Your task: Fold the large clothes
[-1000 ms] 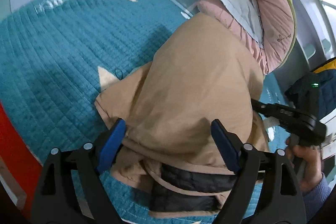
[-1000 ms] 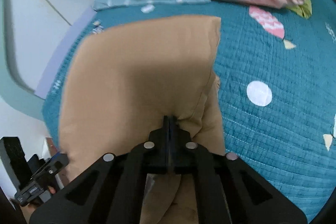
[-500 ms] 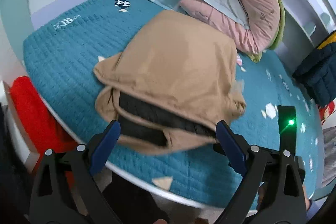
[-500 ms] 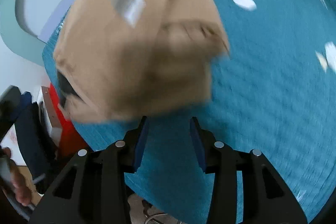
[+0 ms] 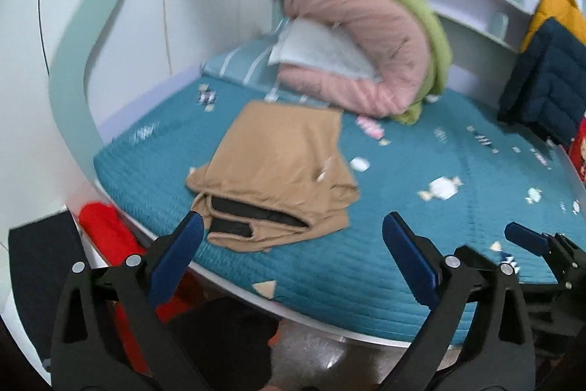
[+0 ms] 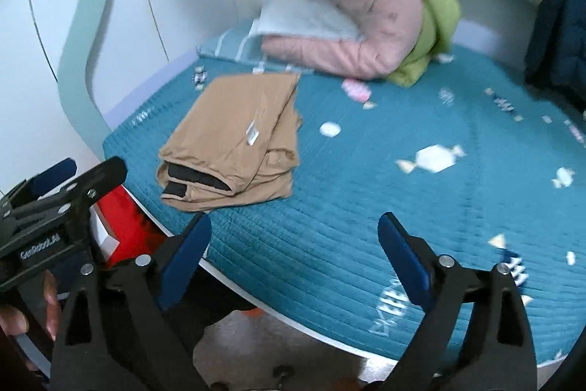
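A tan jacket [image 5: 278, 167] with a black lining lies folded into a flat stack on the teal bedspread [image 5: 403, 244], near the bed's left front edge. It also shows in the right wrist view [image 6: 234, 141]. My left gripper [image 5: 293, 251] is open and empty, held off the bed's front edge, short of the jacket. My right gripper [image 6: 293, 251] is open and empty, also off the front edge, to the right of the jacket. The right gripper shows at the lower right of the left wrist view [image 5: 542, 244]; the left gripper shows at the left of the right wrist view [image 6: 62, 193].
A rolled pink and green duvet [image 5: 370, 39] and a striped pillow [image 5: 238, 61] lie at the head of the bed. Dark blue and yellow coats [image 5: 545, 68] hang at the right. A red object [image 5: 106, 233] sits by the bed's left edge. The wall is close on the left.
My right gripper let go of the tan jacket and opened. Both grippers pulled back from the bed. The jacket now lies folded flat on the bedspread.
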`<state>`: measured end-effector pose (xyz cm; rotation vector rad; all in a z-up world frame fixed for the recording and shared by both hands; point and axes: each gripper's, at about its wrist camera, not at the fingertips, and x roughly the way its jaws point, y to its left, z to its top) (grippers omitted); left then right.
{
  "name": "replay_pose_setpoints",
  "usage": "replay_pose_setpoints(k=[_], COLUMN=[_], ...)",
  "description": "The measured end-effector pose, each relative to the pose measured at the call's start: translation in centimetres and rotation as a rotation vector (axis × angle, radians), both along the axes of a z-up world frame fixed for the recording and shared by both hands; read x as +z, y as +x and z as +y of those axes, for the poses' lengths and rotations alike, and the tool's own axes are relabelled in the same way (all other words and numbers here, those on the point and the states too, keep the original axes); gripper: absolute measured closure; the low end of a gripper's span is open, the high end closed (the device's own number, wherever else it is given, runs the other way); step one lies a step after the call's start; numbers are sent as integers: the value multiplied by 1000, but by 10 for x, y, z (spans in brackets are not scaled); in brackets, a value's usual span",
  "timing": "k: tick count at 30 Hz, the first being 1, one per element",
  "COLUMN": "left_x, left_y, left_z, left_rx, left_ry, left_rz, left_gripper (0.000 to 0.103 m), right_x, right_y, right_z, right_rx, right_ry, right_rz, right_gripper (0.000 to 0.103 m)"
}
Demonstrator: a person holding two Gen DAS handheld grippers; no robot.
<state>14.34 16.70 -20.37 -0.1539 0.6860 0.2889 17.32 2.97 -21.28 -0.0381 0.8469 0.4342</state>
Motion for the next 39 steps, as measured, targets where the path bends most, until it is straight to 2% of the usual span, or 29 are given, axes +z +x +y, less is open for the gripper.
replay_pose_setpoints(k=[3,5,15,18,24,30,39], left_x=[27,38,102,118,146,162,166], left_y=[-15,-21,-64,-78,-108,-125,-136], left_z=[-30,-43,-86,-95,-109,-122,-136], left_rx=[-20,-43,-81,-97,-108,-125,-152], left_ry=[93,122,154,150,142,158,176], left_rz=[-66,-87,-233,-268,-353,-415,-424], left_gripper=[5,5,5,5,5,5,5], right_x=[22,36,103,120,148,165,172], right_y=[-17,-25,-82,-98,-130,-147,-154], right_z=[-17,-25,-71,-80,-99,-113,-123], right_rx=[-24,-37,-118,-146,-171,-172,-194], right_ry=[6,2,25,2,41,92,109], right_rz=[-46,-69,-262,-333,-438,-488,-518], right_gripper=[12,12,12,11,8,8,8])
